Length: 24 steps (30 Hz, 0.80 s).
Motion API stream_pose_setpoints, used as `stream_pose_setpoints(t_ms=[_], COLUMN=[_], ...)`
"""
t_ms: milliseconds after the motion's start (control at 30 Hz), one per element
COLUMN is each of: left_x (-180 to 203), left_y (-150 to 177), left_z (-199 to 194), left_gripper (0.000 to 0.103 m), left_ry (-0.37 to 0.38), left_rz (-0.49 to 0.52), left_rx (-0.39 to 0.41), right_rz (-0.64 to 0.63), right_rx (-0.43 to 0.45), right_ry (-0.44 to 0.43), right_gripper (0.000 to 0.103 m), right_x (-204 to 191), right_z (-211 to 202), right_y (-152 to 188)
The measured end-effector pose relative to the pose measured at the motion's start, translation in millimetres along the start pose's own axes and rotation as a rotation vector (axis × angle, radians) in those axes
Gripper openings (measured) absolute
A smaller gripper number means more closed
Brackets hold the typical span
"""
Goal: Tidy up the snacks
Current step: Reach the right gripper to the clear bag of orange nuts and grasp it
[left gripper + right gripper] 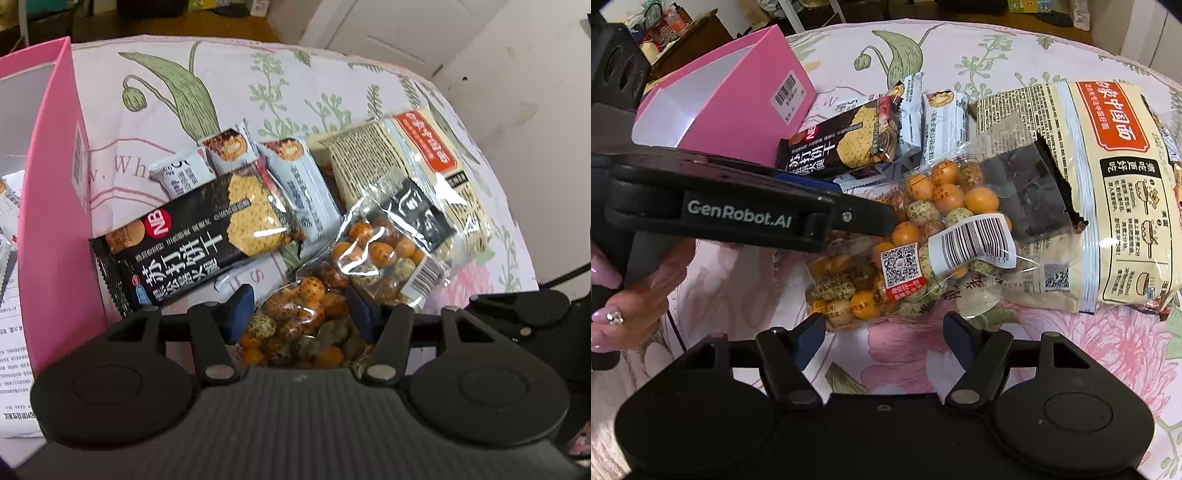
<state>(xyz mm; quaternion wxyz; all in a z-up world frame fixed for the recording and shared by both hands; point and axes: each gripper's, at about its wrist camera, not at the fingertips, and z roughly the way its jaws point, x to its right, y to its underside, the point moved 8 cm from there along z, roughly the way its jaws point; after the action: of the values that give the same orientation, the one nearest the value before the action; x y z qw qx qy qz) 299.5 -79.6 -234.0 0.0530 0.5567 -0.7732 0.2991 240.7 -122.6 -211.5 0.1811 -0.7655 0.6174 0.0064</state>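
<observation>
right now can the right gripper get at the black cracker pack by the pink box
Probably not directly. The left gripper reaches across in front of the black cracker pack, and the clear bag of coated nuts lies between it and the open right gripper.

Floral tablecloth (332, 74) on the table; white door (399, 33) and wooden floor (166, 26) behind.

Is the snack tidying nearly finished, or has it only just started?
Early, by the look of it. A few packets already lie inside the pink box. In hand: the left gripper straddles the clear bag of coated nuts, apparently not yet closed on it. The right gripper is open, holding nothing. The black cracker pack, small white bars and noodle bag remain on the tablecloth.
</observation>
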Motion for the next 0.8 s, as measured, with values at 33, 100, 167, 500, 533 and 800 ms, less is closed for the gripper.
stream_pose_setpoints(t_ms=[33, 100, 167, 500, 533, 800], left_x=[0, 0, 1, 5, 5, 4], left_y=[2, 6, 11, 28, 29, 38], left_z=[0, -1, -2, -5, -6, -2], left_gripper=[0.055, 0.055, 0.055, 0.055, 0.055, 0.056], left_ry=[0.006, 0.022, 0.041, 0.105, 0.117, 0.114], left_rz=[-0.01, -0.021, -0.033, -0.104, -0.124, -0.136], left_rx=[-0.01, -0.031, -0.06, -0.128, -0.131, -0.171], right_rz=[-0.004, -0.013, -0.013, -0.007, -0.009, 0.067], right_rx=[-0.005, -0.014, -0.02, -0.023, -0.025, 0.029], right_ry=[-0.001, -0.002, -0.003, -0.051, -0.04, 0.036], right_gripper=[0.075, 0.075, 0.075, 0.09, 0.092, 0.103], right_x=[0, -2, -1, -2, -3, -2], right_z=[0, -1, -3, -7, -2, 21], right_y=[0, 1, 3, 7, 6, 8])
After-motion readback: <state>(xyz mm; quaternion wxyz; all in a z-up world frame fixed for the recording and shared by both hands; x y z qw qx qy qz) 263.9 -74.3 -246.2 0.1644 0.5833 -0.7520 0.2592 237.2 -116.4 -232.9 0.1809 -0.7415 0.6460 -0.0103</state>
